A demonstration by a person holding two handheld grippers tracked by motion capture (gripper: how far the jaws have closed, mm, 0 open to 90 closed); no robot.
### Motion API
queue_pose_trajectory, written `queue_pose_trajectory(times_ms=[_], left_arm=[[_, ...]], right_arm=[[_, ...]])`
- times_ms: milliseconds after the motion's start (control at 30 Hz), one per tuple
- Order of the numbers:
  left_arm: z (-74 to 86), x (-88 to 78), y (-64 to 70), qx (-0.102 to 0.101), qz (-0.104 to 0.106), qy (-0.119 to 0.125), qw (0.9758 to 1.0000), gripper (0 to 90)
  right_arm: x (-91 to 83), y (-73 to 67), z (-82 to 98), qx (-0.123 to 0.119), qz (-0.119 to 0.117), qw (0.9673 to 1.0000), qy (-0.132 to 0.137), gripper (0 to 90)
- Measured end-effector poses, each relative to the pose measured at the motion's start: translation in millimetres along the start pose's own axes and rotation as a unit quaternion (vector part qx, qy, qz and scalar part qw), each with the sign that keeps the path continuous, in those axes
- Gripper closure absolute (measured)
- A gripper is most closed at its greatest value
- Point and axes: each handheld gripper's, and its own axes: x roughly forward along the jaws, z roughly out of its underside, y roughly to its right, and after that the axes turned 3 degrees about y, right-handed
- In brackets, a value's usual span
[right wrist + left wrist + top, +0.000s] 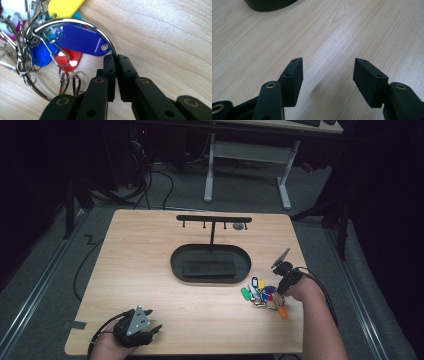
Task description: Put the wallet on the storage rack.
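Pinching the key ring (pixel 75 23) (table edge near), right tongs (pixel 116 58).

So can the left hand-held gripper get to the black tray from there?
Probably yes: the left hand-held gripper is open and holds nothing, and bare table lies between it and the black tray.

Left tool (pixel 328 72) agape — right tool (pixel 116 63) clamped

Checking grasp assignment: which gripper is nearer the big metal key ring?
Right. The right gripper is shut on the key ring; the left gripper rests open at the table's opposite near corner.
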Motion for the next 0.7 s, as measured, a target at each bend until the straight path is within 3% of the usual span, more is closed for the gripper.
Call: queue_pose_trajectory(times_ms=[267,333,667,700], left_arm=[[0.1,0.2,0.6,-0.003,0.002,0.0,1.0,41.6],[-0.1,0.7,1.2,-0.003,0.003,0.001,1.0,41.4],[-1.3,0.3,0.0,-0.007,0.01,0.011,0.9999,41.3],[-1.4,0.1,-0.3,-0.008,0.01,0.012,0.9998,41.2]], right_arm=[[-7.0,-8.8,4.1,-0.009,0.015,0.9996,0.023,87.1],[-16.3,-16.6,5.7,-0.007,0.013,0.9994,0.033,87.1],[-72.1,-50.5,19.3,-0.038,0.03,0.9965,0.068,87.5],[-77.8,-53.1,19.6,-0.049,0.031,0.9958,0.071,87.6]])
